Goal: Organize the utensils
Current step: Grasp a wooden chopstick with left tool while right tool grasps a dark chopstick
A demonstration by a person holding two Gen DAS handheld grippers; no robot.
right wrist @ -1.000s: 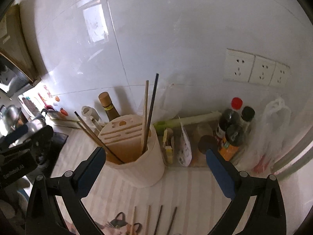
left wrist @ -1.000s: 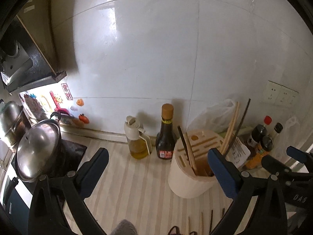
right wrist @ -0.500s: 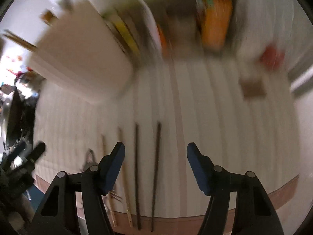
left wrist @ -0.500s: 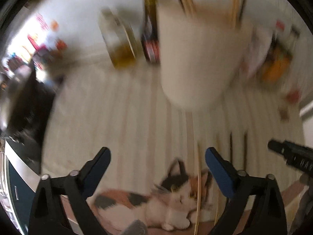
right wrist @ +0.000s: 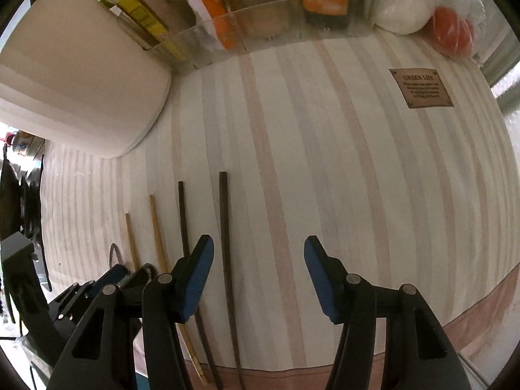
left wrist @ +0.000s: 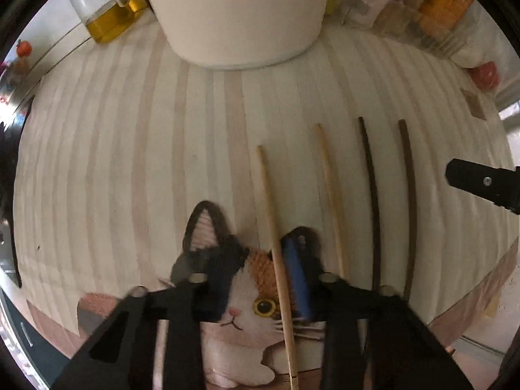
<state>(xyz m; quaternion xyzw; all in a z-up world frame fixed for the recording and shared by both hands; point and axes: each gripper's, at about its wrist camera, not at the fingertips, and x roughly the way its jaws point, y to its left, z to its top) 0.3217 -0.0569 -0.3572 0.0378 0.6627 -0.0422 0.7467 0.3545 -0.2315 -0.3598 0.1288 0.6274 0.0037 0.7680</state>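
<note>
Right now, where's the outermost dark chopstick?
Right wrist view: the outermost dark chopstick lies on the striped mat, between the right hand-held gripper's closing jaws, beside the second dark chopstick.

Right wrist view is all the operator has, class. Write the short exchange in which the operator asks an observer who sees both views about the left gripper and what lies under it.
Operator: I see only the edge of the other tool. Does it hold a chopstick?
Observer: Yes. The left gripper has its jaws shut on the leftmost light chopstick, near that stick's lower half.
Operator: What is under it there?
Observer: A cat picture printed at the near edge of the striped mat. The held stick crosses the cat's head.
</note>
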